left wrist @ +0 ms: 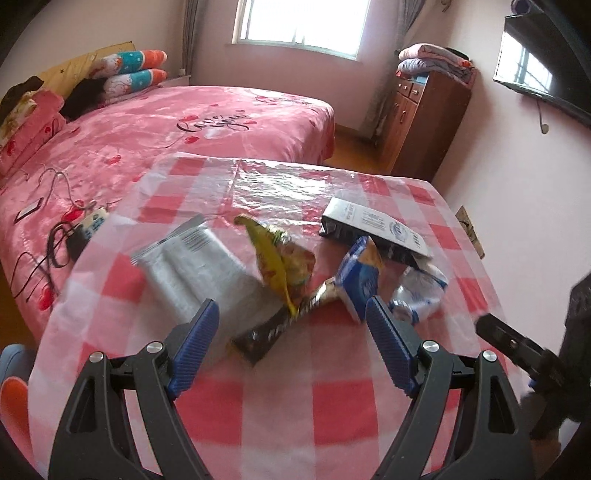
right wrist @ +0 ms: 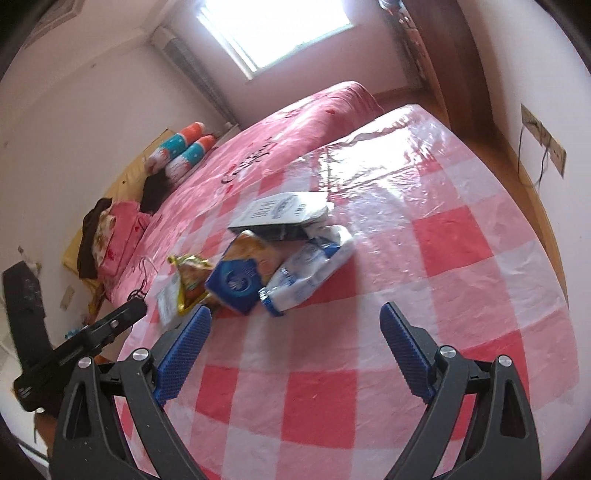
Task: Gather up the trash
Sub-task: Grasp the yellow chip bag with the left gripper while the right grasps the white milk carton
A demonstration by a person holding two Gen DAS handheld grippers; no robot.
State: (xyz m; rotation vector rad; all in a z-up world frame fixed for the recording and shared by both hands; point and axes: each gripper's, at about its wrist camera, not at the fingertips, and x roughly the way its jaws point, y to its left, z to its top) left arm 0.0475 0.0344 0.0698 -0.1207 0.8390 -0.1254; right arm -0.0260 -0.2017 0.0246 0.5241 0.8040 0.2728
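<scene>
- A big bed (left wrist: 184,125) with a pink cover.
- A bright window (left wrist: 303,22) lets in light.
- A brown wooden cabinet (left wrist: 424,118) by the pale wall, folded blankets (left wrist: 436,59) on top.

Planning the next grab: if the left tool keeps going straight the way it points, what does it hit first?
Probably the dark wrapper, lying flat on the checked cloth straight ahead between the open fingers of the left tool. The yellow snack bag stands just behind it. Depth is unclear through the fisheye.
</scene>
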